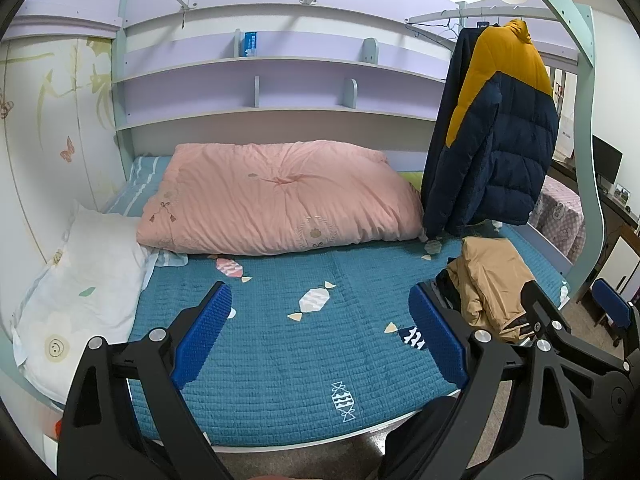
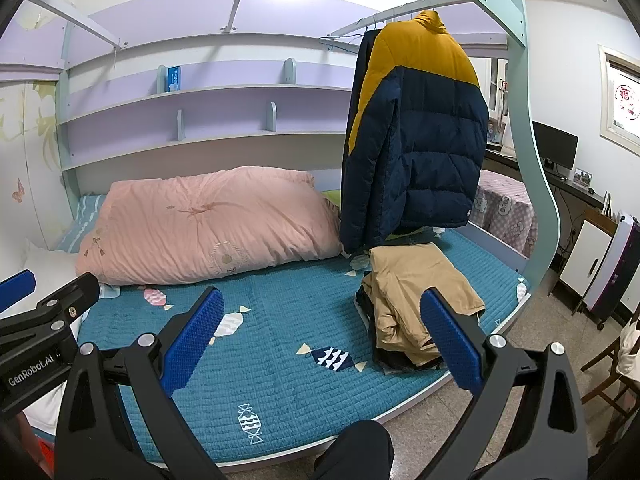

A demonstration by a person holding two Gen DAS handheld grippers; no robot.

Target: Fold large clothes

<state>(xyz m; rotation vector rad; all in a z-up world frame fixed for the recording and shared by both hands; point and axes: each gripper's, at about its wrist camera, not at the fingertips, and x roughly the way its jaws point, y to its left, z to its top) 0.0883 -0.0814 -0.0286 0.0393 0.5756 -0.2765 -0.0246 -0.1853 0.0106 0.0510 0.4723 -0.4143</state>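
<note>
A navy and mustard puffer jacket (image 1: 496, 136) (image 2: 416, 140) hangs from a rail at the right end of the bed. Below it a folded tan garment (image 1: 488, 284) (image 2: 412, 292) lies on dark clothes on the teal quilted bedspread (image 1: 304, 344) (image 2: 280, 344). My left gripper (image 1: 320, 320) is open and empty above the front of the bed. My right gripper (image 2: 324, 320) is open and empty, near the tan garment. The right gripper also shows at the right edge of the left wrist view (image 1: 576, 328), and the left gripper at the left edge of the right wrist view (image 2: 44, 308).
A pink duvet (image 1: 276, 196) (image 2: 208, 220) lies along the back of the bed. A white pillow (image 1: 80, 292) is at the left. Shelves (image 1: 276, 80) run behind. A bed frame post (image 2: 532, 160) stands right, with a desk and monitor (image 2: 554, 144) beyond. A dark knee (image 2: 356, 452) is at the bed's front edge.
</note>
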